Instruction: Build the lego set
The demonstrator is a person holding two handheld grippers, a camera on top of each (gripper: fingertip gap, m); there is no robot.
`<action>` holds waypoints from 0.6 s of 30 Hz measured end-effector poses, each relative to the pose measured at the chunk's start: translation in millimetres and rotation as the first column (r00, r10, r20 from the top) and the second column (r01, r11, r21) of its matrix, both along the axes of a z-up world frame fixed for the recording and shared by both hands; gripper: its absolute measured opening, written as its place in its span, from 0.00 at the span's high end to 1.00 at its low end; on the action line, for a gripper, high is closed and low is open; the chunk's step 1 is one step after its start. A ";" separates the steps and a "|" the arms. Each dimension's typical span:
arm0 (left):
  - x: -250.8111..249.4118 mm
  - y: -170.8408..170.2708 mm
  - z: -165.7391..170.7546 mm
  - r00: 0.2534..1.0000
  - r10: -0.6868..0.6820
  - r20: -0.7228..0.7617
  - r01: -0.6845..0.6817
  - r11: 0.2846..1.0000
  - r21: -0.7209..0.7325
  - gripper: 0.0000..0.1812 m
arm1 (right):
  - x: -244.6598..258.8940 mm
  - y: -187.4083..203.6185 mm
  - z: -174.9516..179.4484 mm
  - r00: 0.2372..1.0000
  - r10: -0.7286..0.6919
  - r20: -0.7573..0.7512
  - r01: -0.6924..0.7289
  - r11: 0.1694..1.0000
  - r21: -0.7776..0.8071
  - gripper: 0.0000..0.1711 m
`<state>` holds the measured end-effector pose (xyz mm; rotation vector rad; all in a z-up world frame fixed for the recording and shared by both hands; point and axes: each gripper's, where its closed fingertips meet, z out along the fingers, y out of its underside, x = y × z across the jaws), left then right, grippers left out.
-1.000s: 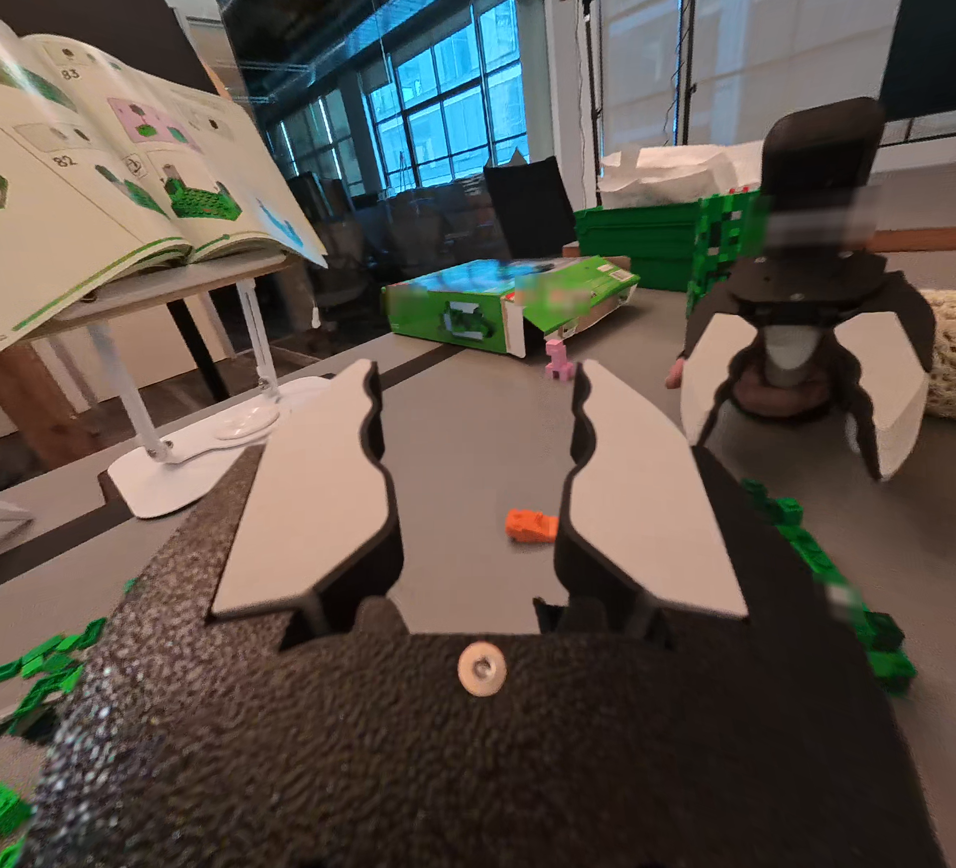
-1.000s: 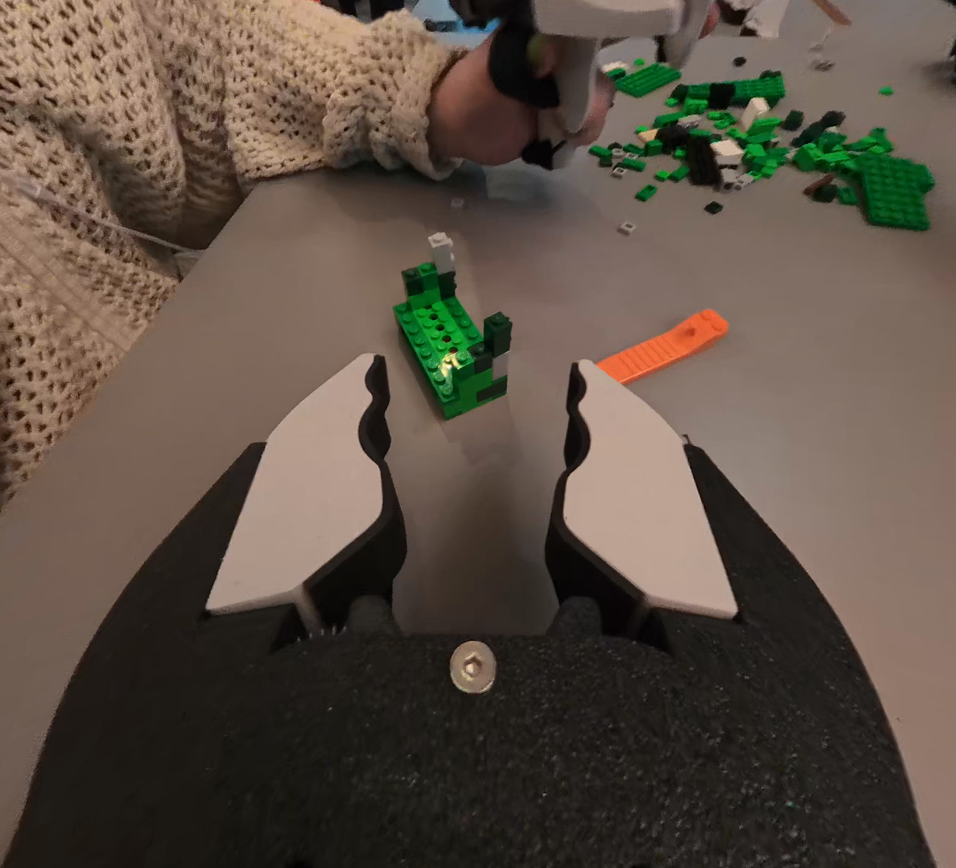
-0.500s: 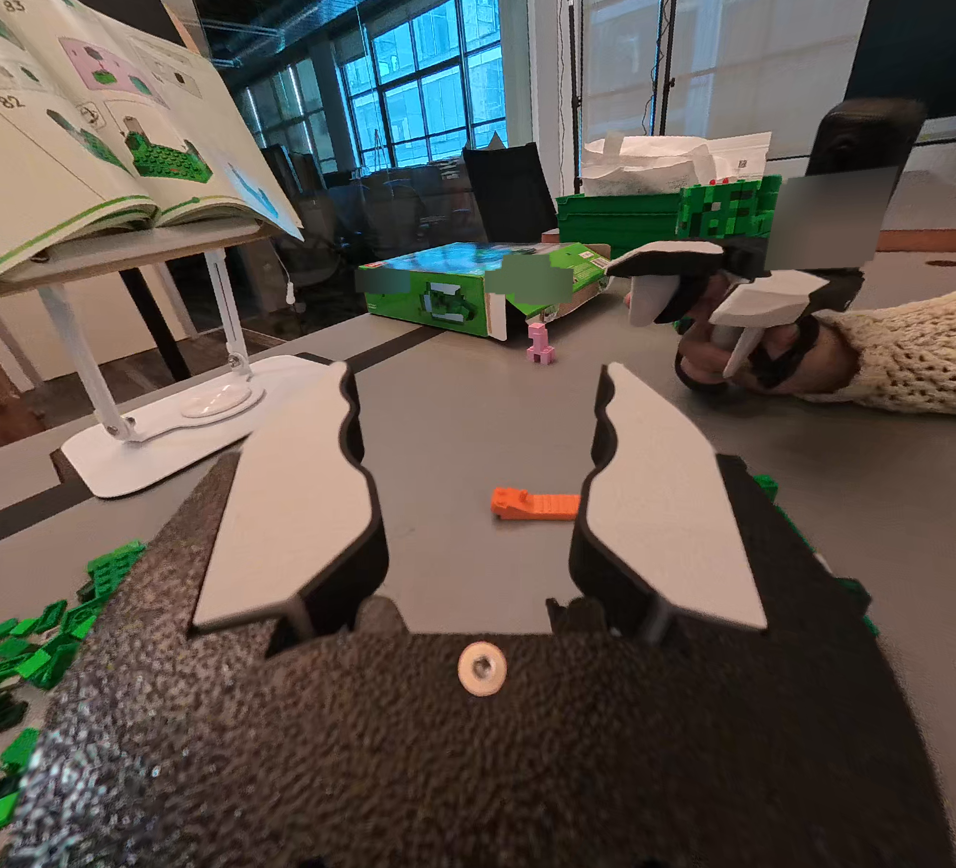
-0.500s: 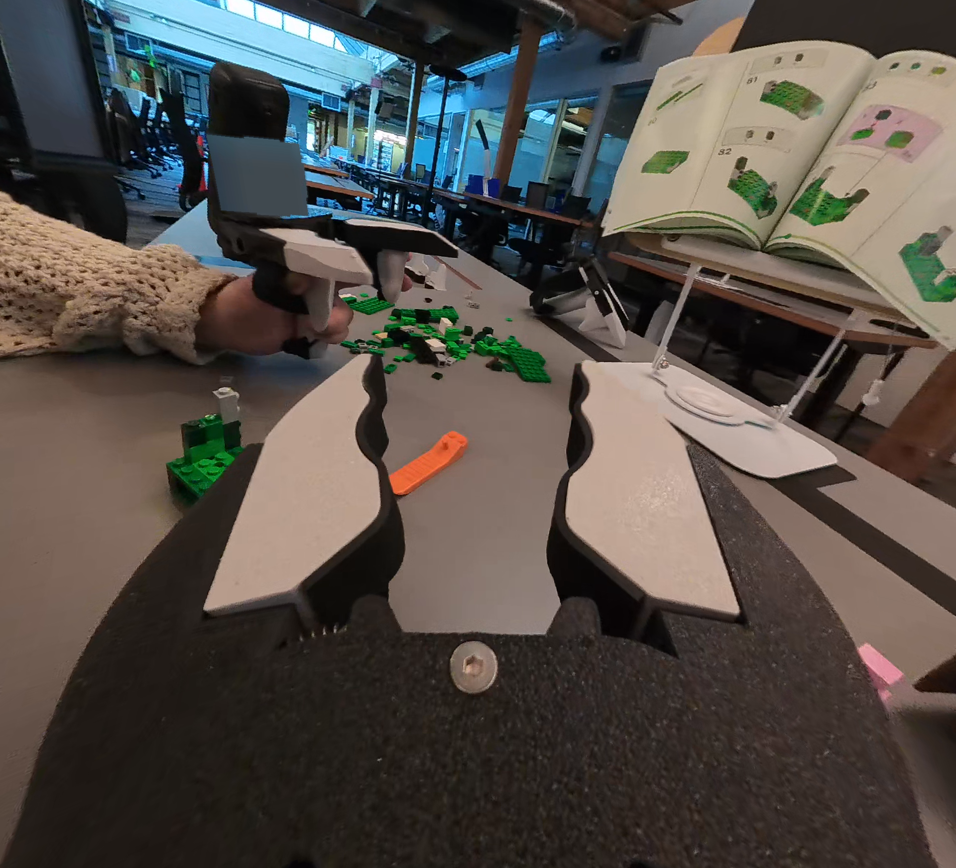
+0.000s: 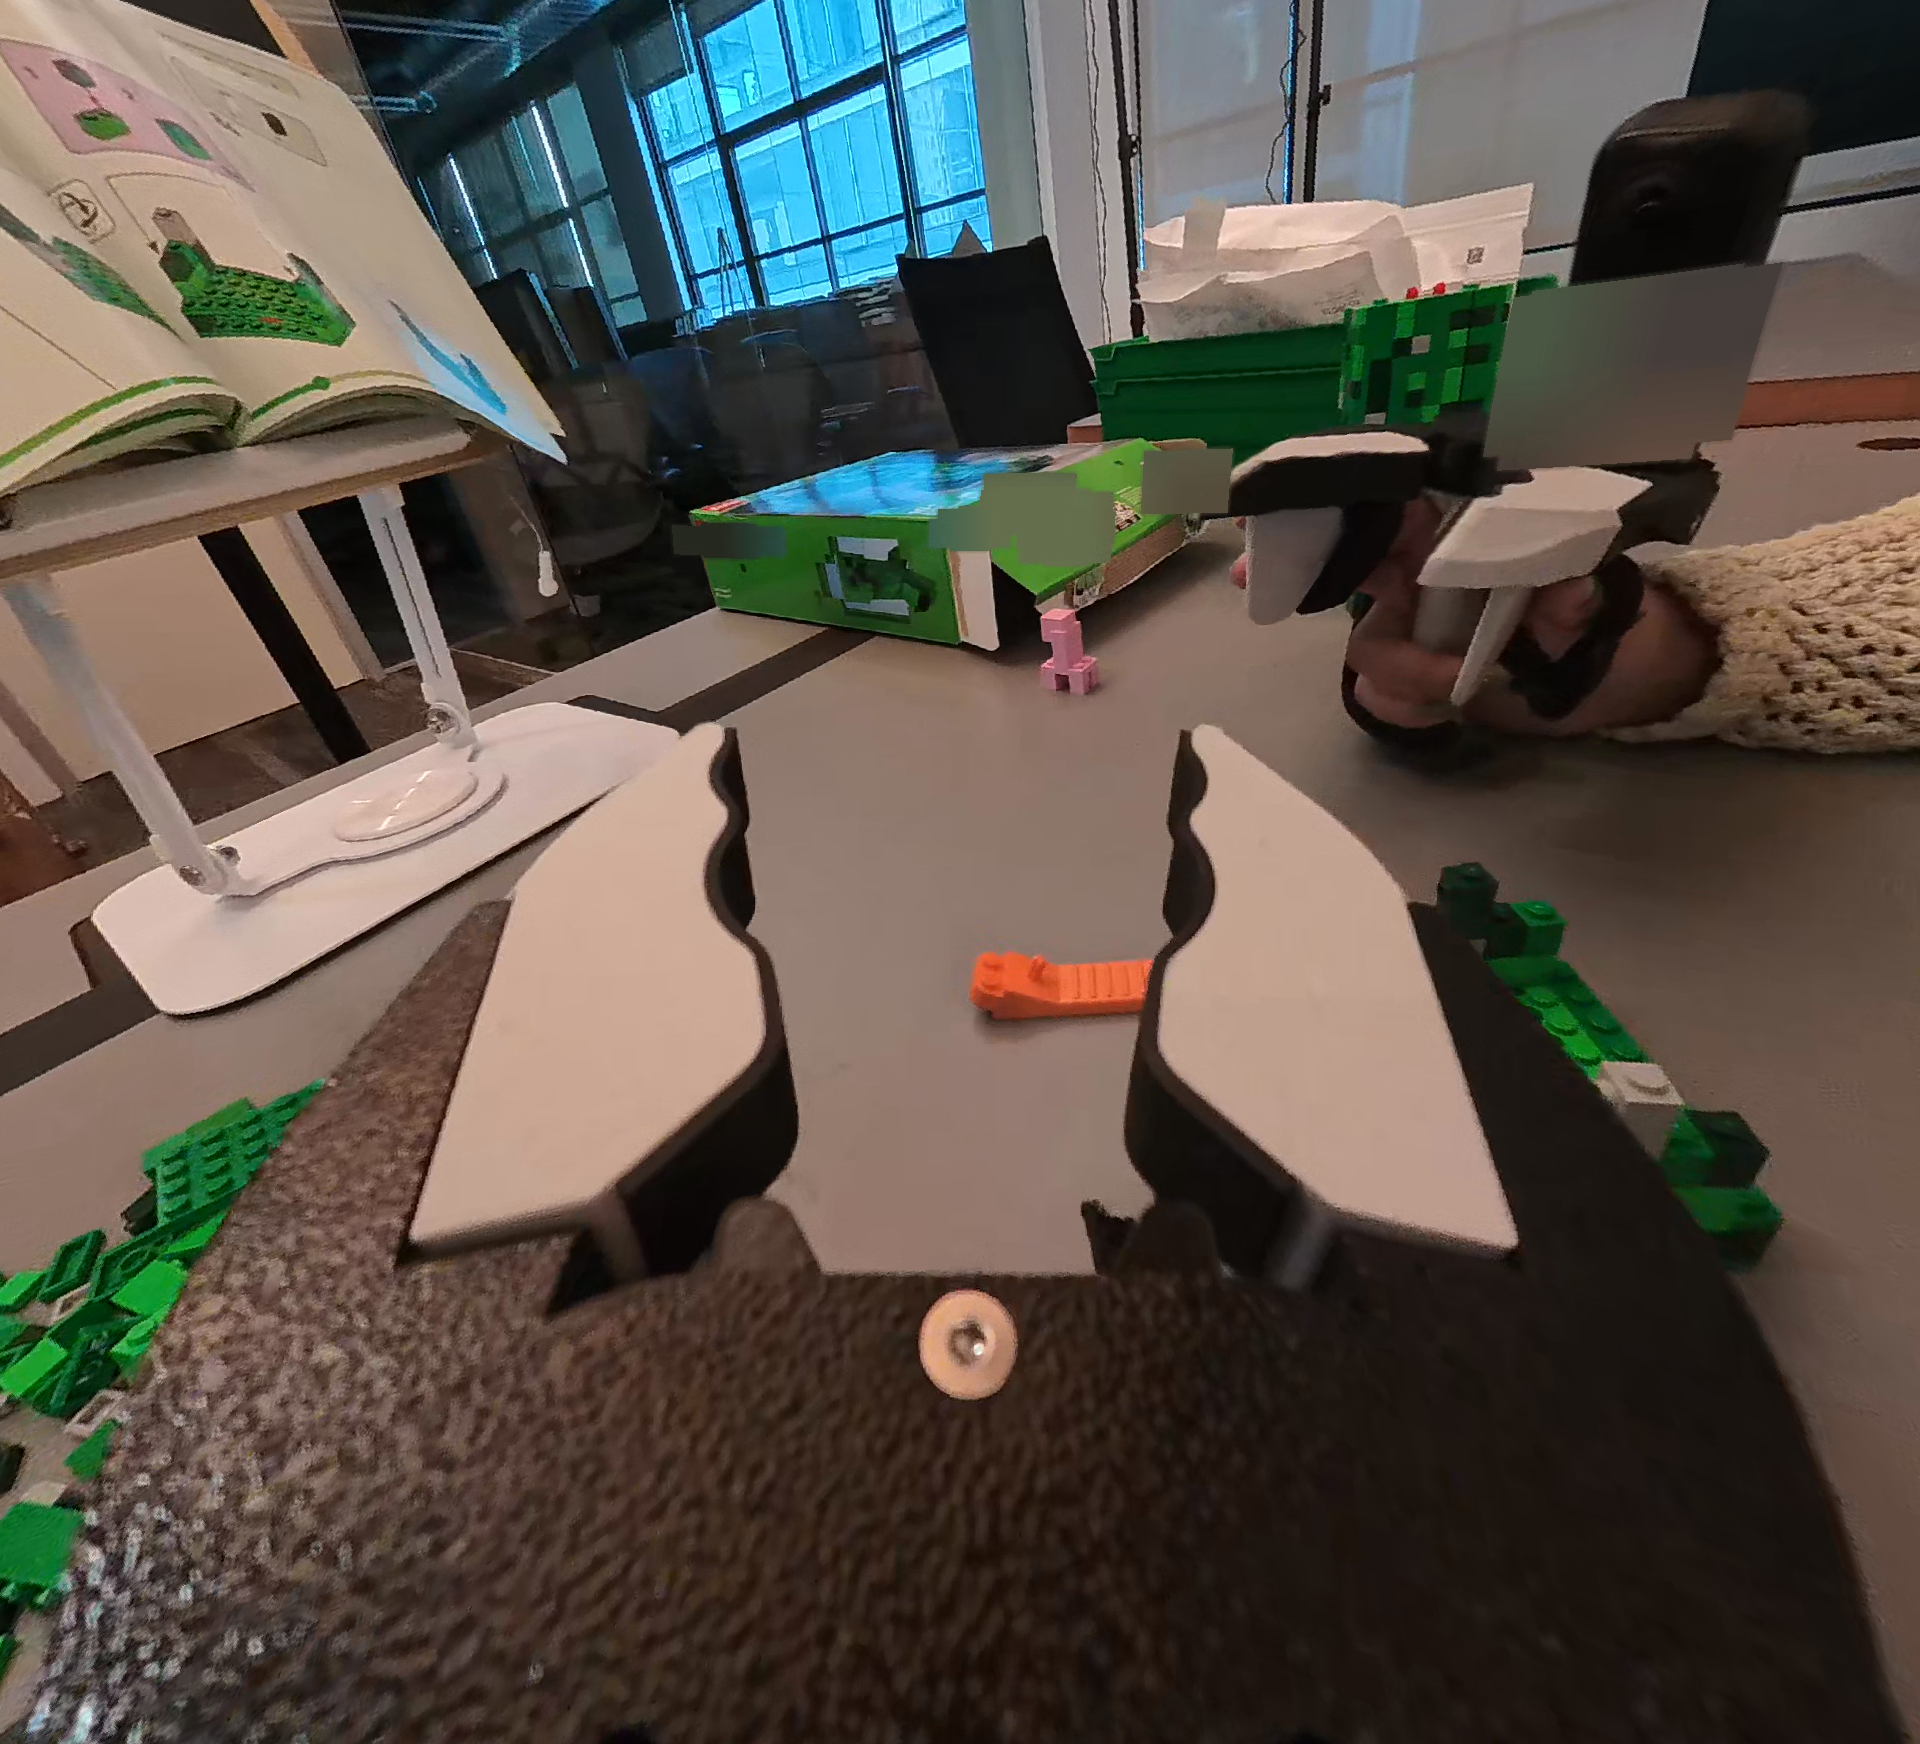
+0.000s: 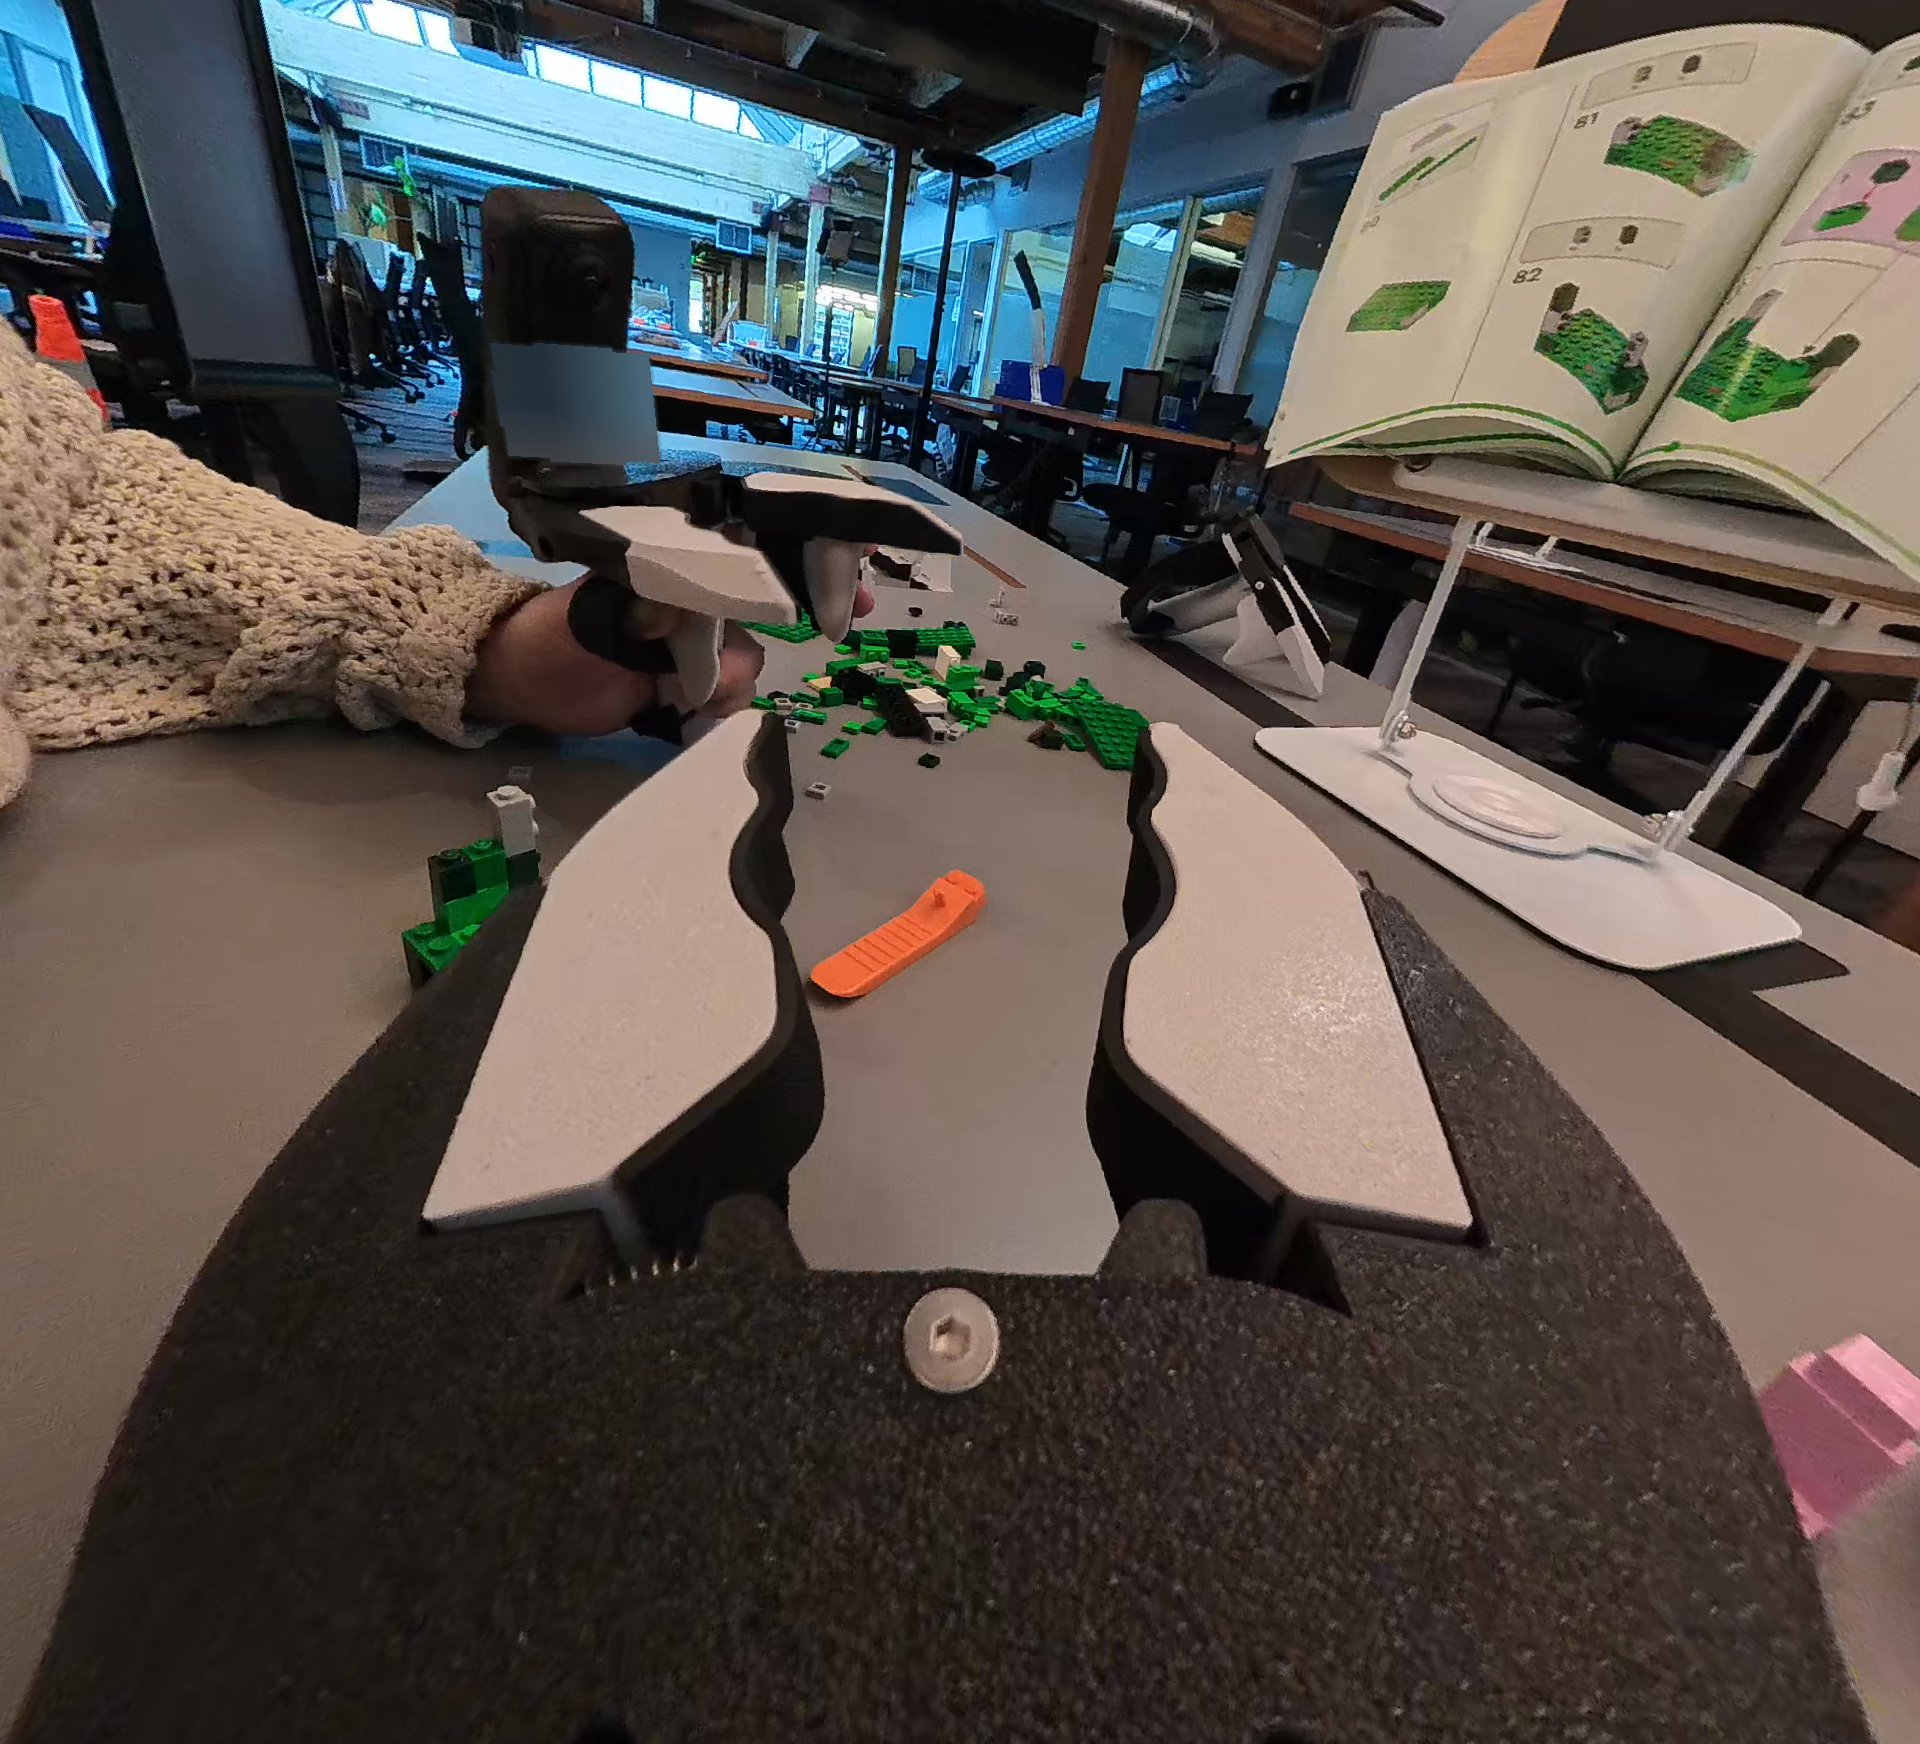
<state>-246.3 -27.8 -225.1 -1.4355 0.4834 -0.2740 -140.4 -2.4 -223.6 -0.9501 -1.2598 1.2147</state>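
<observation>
left wrist: low, near table, faces right | right wrist: low, faces left; shared: orange separator (image 5: 1060, 985) (image 6: 900, 936)

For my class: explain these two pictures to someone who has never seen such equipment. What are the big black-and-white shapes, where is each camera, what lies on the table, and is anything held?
No robot is here: a person holds a two-finger claw in each hand, and each claw carries a camera looking forward along its fingers. One picture comes from the left claw, the other from the right claw; each view also shows the opposite claw farther off, gripped by a hand in a knitted sleeve. Both claws are open and hold nothing. On the grey table lie an orange flat tool, a small green partial build, a pile of loose green bricks, a pink figure and the set's green box. An open instruction booklet rests on a white stand.
</observation>
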 end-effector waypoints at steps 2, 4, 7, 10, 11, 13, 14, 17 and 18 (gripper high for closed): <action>0.1 -0.1 0.2 1.000 -0.003 0.008 0.003 1.000 -0.002 0.57 | 0.0 -1.2 -0.7 1.000 -0.001 0.004 0.000 1.000 0.012 0.64; 1.2 -0.2 -0.2 1.000 -0.009 0.012 0.009 1.000 -0.005 0.57 | 0.2 -2.2 -1.4 1.000 -0.004 0.009 0.004 1.000 0.026 0.65; 2.1 -0.2 -0.7 1.000 -0.011 0.007 0.011 1.000 -0.005 0.57 | 1.2 -3.8 -2.0 1.000 -0.015 0.013 0.015 0.998 0.054 0.65; 2.4 -0.4 -0.5 1.000 -0.010 0.001 0.010 1.000 -0.002 0.58 | 2.0 -5.2 -3.3 0.999 -0.030 0.019 0.028 0.996 0.090 0.66; 2.6 -0.4 -0.7 1.000 -0.010 -0.002 0.010 1.000 -0.002 0.58 | 2.2 -5.7 -3.8 0.999 -0.034 0.022 0.032 0.994 0.101 0.67; 3.7 -0.5 -1.2 1.000 -0.014 -0.008 0.014 1.000 -0.002 0.58 | 2.6 -6.5 -5.1 0.999 -0.043 0.029 0.040 0.992 0.121 0.67; 4.5 -0.3 -1.8 1.000 -0.017 -0.012 0.017 1.000 -0.005 0.58 | 3.4 -7.3 -5.4 0.998 -0.047 0.031 0.042 0.991 0.129 0.67; 4.6 1.2 -3.7 1.000 -0.008 -0.022 0.008 1.000 -0.015 0.58 | 6.1 -8.3 -5.3 0.998 -0.063 0.028 0.058 0.987 0.152 0.68; 3.8 1.8 -3.8 1.000 -0.001 -0.028 0.000 1.000 -0.014 0.58 | 6.5 -8.0 -5.3 0.997 -0.070 0.026 0.065 0.985 0.159 0.69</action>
